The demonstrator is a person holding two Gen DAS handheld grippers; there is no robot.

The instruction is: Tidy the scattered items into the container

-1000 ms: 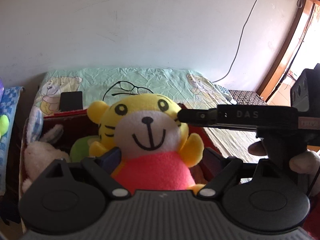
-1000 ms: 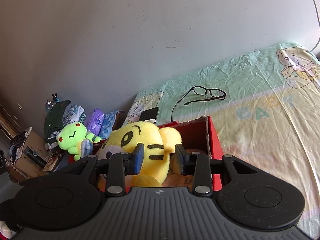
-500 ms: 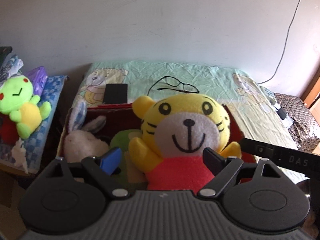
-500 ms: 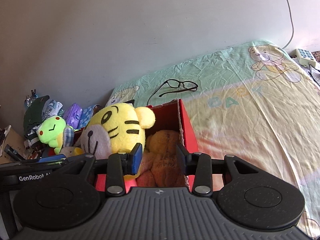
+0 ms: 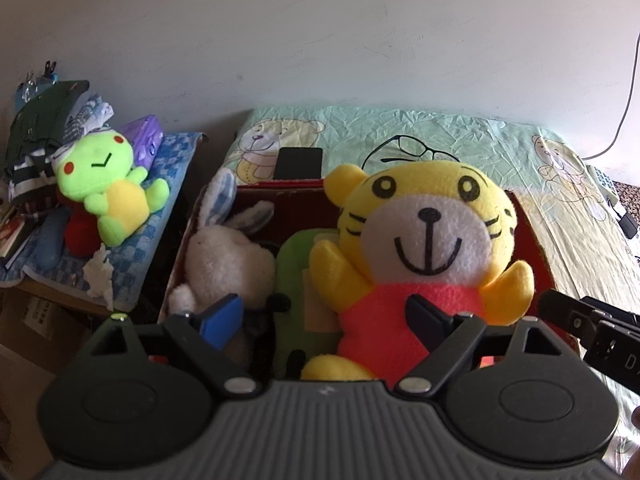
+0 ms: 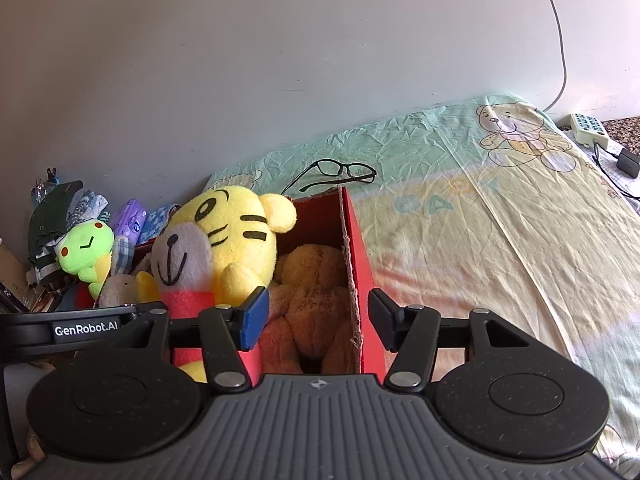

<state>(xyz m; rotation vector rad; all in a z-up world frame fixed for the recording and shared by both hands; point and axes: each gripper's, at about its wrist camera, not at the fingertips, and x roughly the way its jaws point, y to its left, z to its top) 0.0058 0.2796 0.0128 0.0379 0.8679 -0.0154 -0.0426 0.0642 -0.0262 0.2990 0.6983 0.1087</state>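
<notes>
Tiger plush point(image 5: 424, 256) sits upright in the red box point(image 6: 356, 264) on the bed point(image 6: 500, 220), propped by the brown bear point(image 6: 312, 292) and rabbit point(image 5: 228, 256). I've let go: left gripper point(image 5: 324, 320) and right gripper point(image 6: 316, 320) jaws both apart, empty. A second ago both crowded the tiger; now they're drawn back nearer me.

This is a bedroom in a home. A bed point(image 6: 500, 216) with a pale green and yellow teddy-bear sheet runs along a plain white wall point(image 6: 280, 60). On the bed lie glasses point(image 6: 340, 172), a dark phone point(image 5: 300, 163) and a red box point(image 6: 358, 264) of plush toys. Beside the bed, a low stand with a blue checked cloth point(image 5: 164, 184) holds a green frog toy point(image 5: 106, 184) and piled clothes point(image 5: 44, 120). A cable point(image 6: 558, 40) hangs down the wall near the bed.
</notes>
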